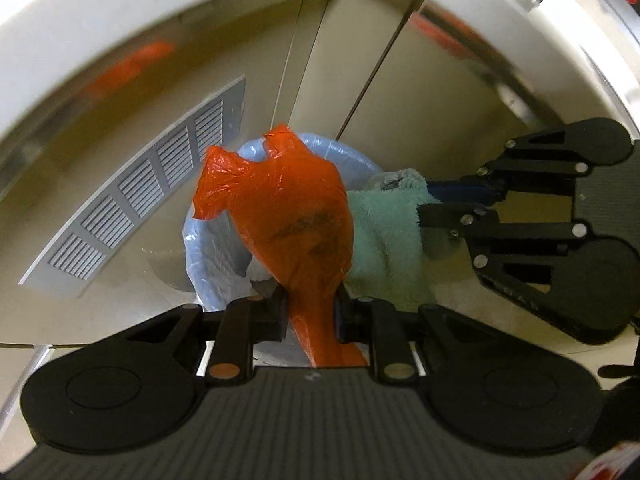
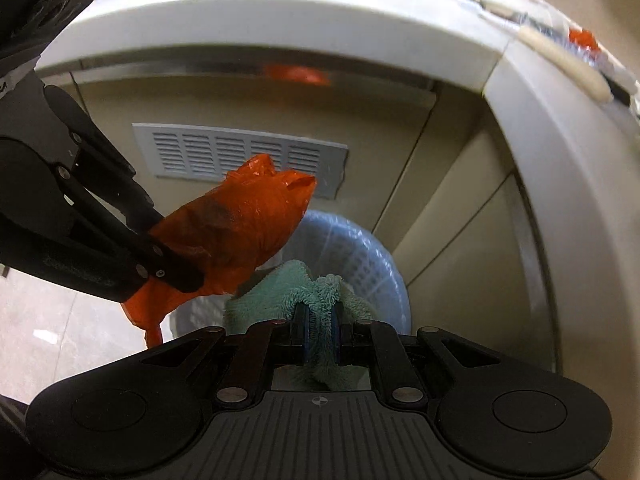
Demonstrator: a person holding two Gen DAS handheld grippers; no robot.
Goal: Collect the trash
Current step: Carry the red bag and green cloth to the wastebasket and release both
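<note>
My left gripper (image 1: 311, 312) is shut on an orange plastic bag (image 1: 288, 216) and holds it above a white mesh trash bin lined with a clear bluish bag (image 1: 208, 240). The bag (image 2: 240, 232) also shows in the right wrist view, held by the left gripper (image 2: 176, 276). My right gripper (image 2: 319, 332) is shut on a green fluffy cloth (image 2: 280, 292), also over the bin (image 2: 360, 256). In the left wrist view the right gripper (image 1: 436, 204) holds the cloth (image 1: 384, 240) just right of the orange bag.
The bin stands on the floor in a corner under a white counter edge (image 2: 280, 20). A grey vent grille (image 2: 240, 152) is in the beige cabinet panel behind it. Items lie on the counter top (image 2: 560, 40), among them an orange scrap (image 2: 582, 40).
</note>
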